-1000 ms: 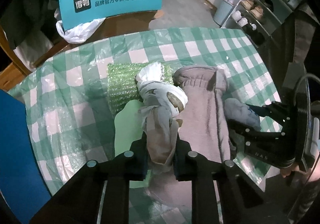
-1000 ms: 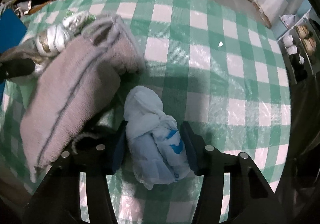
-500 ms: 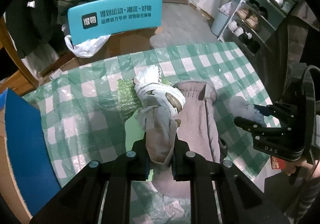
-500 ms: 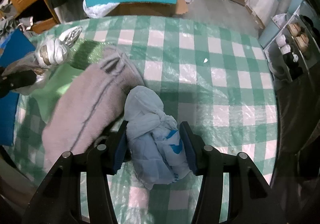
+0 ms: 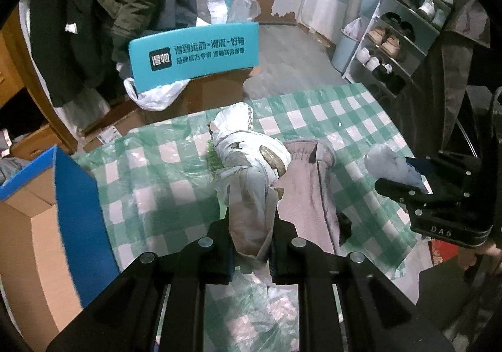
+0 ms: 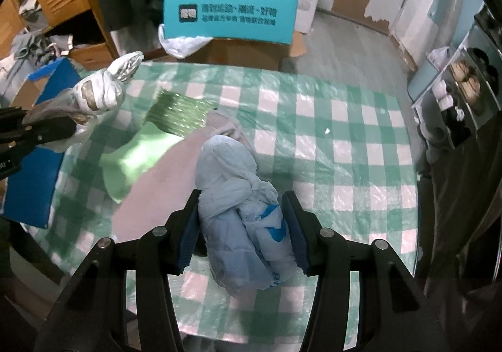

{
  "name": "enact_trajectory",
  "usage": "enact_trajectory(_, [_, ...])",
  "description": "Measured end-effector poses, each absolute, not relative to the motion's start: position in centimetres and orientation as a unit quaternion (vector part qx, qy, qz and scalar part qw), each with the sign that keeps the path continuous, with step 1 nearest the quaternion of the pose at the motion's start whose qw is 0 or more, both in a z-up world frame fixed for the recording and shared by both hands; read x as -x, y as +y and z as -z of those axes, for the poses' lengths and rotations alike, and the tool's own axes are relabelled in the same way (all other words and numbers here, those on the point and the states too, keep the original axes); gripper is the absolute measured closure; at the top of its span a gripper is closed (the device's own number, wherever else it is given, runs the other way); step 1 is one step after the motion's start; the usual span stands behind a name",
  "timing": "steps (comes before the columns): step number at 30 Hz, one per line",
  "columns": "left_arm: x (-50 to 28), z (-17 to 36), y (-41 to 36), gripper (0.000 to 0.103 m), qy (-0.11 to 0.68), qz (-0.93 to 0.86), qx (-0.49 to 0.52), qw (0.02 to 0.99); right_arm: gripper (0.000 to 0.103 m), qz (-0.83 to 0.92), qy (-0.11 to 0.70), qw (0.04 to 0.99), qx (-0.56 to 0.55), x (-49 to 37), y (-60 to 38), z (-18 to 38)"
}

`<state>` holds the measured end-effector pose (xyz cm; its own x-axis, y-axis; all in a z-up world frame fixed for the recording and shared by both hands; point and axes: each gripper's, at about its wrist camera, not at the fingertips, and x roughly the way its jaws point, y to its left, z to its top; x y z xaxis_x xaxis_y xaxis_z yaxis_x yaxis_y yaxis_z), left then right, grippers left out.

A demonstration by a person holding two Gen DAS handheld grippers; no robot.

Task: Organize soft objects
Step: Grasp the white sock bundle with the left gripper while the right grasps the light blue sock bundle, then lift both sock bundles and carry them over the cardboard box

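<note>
Left gripper (image 5: 251,245) clamped narrow on grey-white knotted bag (image 5: 251,170); right gripper (image 6: 240,226) half-wide, gripping pale-blue knotted bag (image 6: 241,210) — both lifted clear above the table (image 6: 345,138); light, squashy, slippery — hold mid-bundle.

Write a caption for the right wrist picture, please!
Right tongs hold a knotted blue bag above the checked table.

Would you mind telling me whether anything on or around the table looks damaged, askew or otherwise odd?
The back wall has paint peeled away, baring brown patches. On the table, the green shiny pad and the grey knit garment lie loosely overlapped. Nothing looks spilled.
</note>
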<state>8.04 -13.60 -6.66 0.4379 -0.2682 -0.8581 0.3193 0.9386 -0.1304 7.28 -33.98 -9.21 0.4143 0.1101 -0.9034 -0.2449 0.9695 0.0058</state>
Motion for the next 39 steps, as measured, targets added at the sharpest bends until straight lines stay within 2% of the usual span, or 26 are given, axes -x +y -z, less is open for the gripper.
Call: enact_trajectory(39, [-1.9, 3.0, -3.9, 0.087, 0.475, 0.104, -0.008, 0.874, 0.052, -0.213, 0.479, 0.844, 0.114, -6.1, -21.8, 2.9])
